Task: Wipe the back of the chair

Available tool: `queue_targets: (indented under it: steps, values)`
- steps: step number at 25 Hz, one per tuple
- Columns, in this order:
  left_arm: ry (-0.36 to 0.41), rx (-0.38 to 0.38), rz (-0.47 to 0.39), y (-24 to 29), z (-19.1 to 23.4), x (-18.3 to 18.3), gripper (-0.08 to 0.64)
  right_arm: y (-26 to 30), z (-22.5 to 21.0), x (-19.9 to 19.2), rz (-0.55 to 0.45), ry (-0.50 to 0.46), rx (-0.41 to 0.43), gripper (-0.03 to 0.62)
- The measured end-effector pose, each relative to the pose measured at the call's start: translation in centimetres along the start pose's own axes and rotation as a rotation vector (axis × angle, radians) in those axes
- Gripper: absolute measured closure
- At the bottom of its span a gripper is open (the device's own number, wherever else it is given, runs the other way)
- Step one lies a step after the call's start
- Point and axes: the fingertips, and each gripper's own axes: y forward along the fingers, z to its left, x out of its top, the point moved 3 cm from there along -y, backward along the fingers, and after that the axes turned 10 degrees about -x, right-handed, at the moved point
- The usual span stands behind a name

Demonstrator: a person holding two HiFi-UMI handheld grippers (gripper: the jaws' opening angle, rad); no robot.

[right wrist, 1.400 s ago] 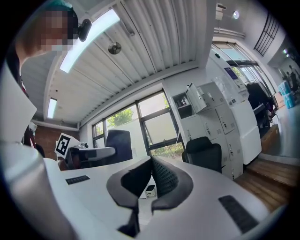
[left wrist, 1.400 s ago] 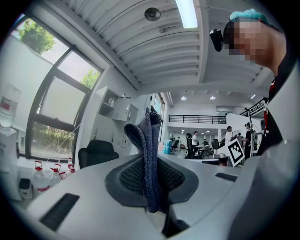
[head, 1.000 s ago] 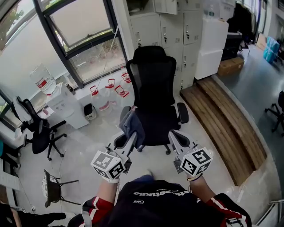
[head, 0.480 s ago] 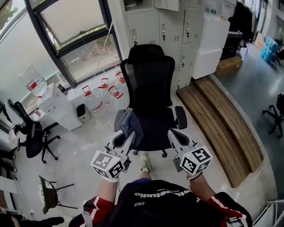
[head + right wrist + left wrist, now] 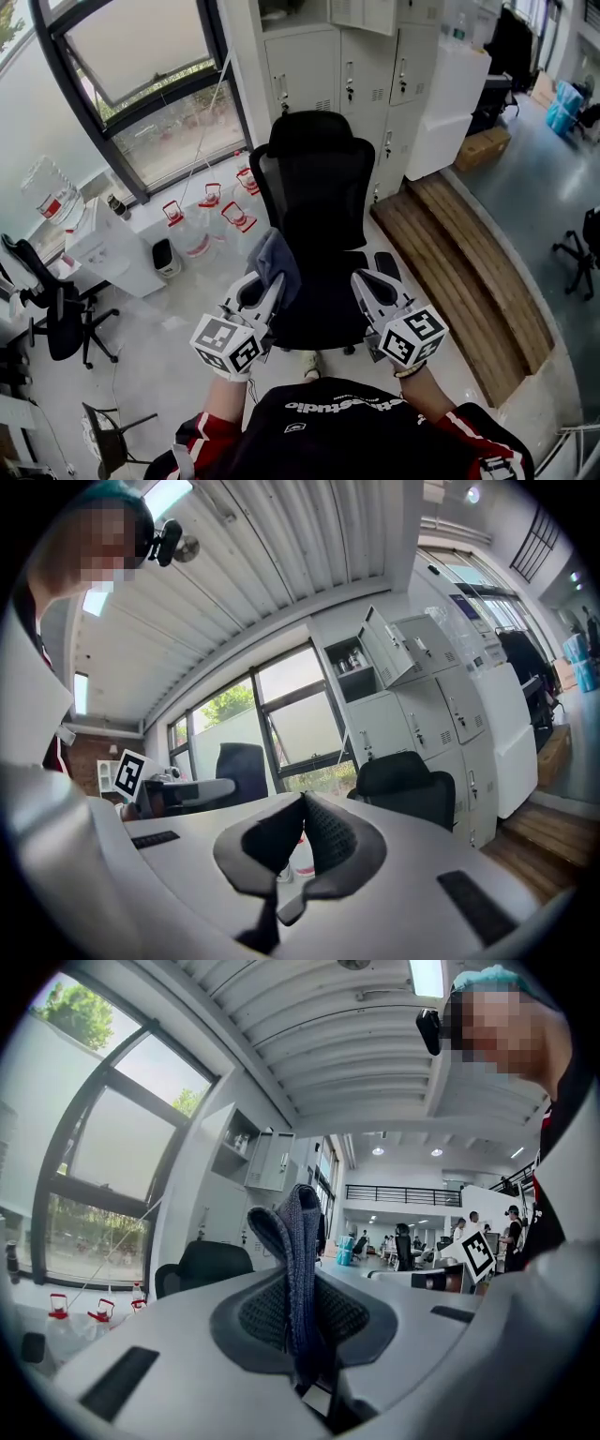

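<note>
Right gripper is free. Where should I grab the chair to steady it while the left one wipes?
Probably the armrest pad just ahead of the right gripper, coming from above with the jaws across its width. The pad is narrow and lies level, while the chair's backrest is broad and offers no edge to pinch. The jaws are together now, so open them first.
</note>
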Motion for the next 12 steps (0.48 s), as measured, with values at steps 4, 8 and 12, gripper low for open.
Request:
queue_targets:
  steps: [4, 8, 12]
  values:
    - [-0.002, -0.03, -0.001, 2.7, 5.8, 2.0, 0.502, 6.1, -1.1, 2.1, 0.0, -0.014, -0.021, 0.583]
    - [-0.012, -0.047, -0.002, 4.2, 11.5, 2.7, 0.502, 11.8, -1.6, 3.1, -0.008, -0.017, -0.04, 0.583]
    - [-0.029, -0.071, 0.0, 5.5, 15.5, 2.7, 0.502, 15.6, -1.7, 3.4, -0.006, -0.029, -0.058, 0.583]
